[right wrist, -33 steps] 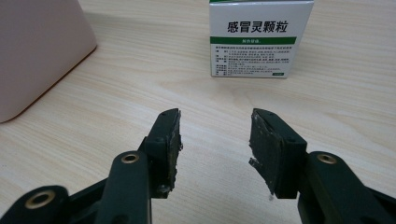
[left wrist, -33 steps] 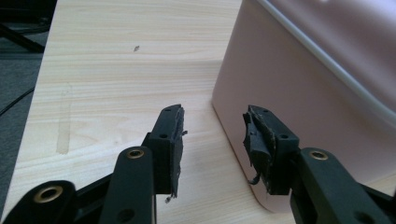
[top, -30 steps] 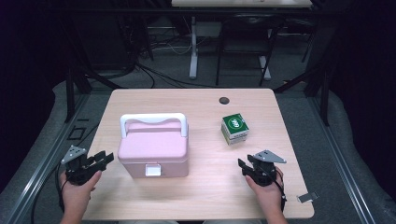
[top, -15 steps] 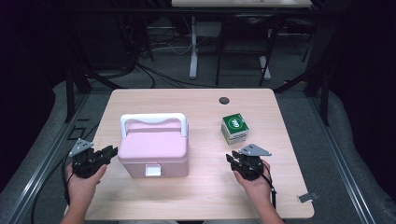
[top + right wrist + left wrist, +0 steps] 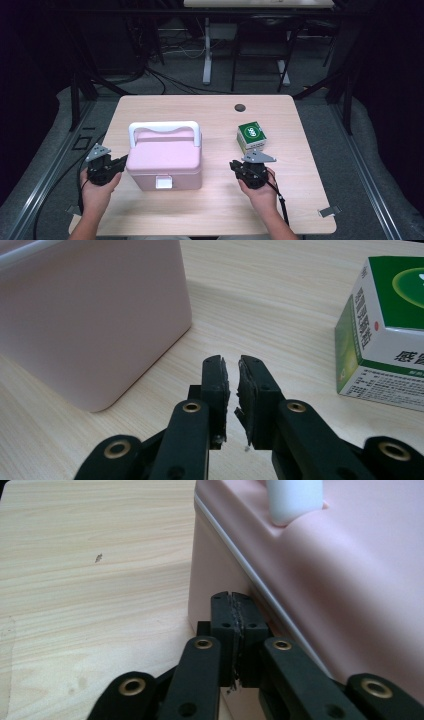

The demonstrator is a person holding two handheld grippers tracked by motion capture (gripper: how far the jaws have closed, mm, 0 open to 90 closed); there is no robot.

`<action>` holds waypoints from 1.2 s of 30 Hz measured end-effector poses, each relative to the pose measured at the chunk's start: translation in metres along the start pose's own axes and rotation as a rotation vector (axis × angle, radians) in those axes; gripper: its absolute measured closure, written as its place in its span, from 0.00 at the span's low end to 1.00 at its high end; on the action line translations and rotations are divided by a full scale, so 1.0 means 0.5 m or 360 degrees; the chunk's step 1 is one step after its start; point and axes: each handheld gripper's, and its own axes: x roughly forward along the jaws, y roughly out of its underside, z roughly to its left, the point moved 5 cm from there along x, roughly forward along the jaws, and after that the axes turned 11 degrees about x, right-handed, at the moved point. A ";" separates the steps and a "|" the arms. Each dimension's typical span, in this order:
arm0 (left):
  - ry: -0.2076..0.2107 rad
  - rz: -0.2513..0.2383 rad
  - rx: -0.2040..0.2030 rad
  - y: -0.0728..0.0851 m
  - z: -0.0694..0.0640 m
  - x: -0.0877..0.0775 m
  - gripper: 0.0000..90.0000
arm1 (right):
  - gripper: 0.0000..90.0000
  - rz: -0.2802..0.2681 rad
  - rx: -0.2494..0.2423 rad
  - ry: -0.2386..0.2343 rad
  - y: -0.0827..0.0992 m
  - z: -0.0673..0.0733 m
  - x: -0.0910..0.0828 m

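While the left tongs (image 5: 234, 630), pressed together and empty, sit just beside the pink box (image 5: 165, 160), the right tongs (image 5: 232, 390), barely parted, hover between it and a green carton (image 5: 251, 136); a careless push could shove either across the counter (image 5: 210, 215).

A: What's the surface?
B: A light wooden table (image 5: 210, 215).
A: And on it?
B: A pink box (image 5: 165, 161) with a white handle left of middle, a green-and-white carton (image 5: 251, 136) to its right, a small dark disc (image 5: 240, 107) near the far edge.
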 end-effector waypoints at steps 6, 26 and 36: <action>0.0064 -0.0002 -0.0033 -0.002 -0.004 0.003 1.00 | 0.93 0.0013 -0.0009 -0.0034 0.003 0.012 0.011; 0.0217 -0.0015 0.0042 -0.020 -0.058 0.021 1.00 | 0.97 0.0017 -0.0056 -0.0148 0.005 0.055 0.027; 0.0263 0.0006 0.0062 -0.027 -0.082 0.030 1.00 | 1.00 0.0041 -0.0086 -0.0144 0.006 0.055 0.019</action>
